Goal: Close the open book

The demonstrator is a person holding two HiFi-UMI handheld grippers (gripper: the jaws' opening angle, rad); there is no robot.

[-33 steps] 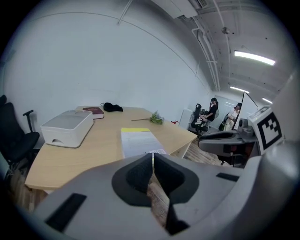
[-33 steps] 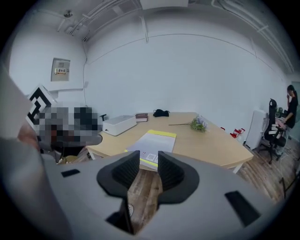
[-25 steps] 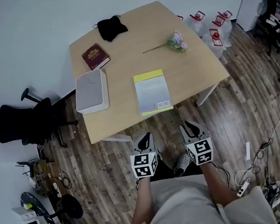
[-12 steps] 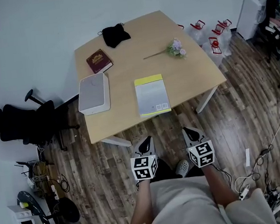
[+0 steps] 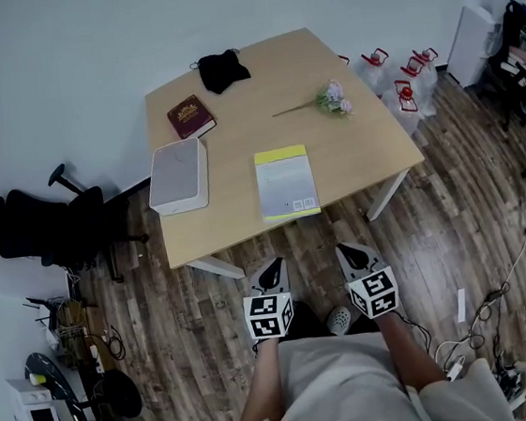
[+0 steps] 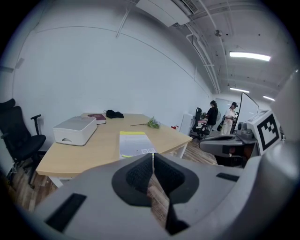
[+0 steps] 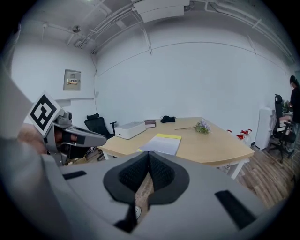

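Left gripper (image 5: pixel 271 268): jaws pressed together, nothing between the pads. It is held over the wooden floor (image 5: pixel 201 325), lower centre of the head view, tips pointing at the table's near edge.
Right gripper (image 5: pixel 348 250): jaws pressed together, nothing between the pads. It sits just right of the left gripper at about the same height in the frame and is also aimed at the table.
Marker cubes: one rides on each gripper, directly below the jaws in the head view.
Yellow-edged book (image 5: pixel 286 182): lies flat on the table near its front edge, centre of the head view. It shows as a single rectangle, pale cover up, with a yellow strip along the far edge and a barcode near the front edge. It reads as shut. Both grippers are well apart from it.
Table (image 5: pixel 246 226): light wood, occupying the upper centre of the head view.
White box (image 5: pixel 178 175): on the table, left of the yellow-edged book and apart from it.
Maroon book (image 5: pixel 191 117): shut, just beyond the white box.
Black cloth (image 5: pixel 222 70): at the table's far edge.
Flower sprig (image 5: pixel 331 99): upper right of the tabletop.
Office chair (image 5: pixel 48 225): black, left of the table.
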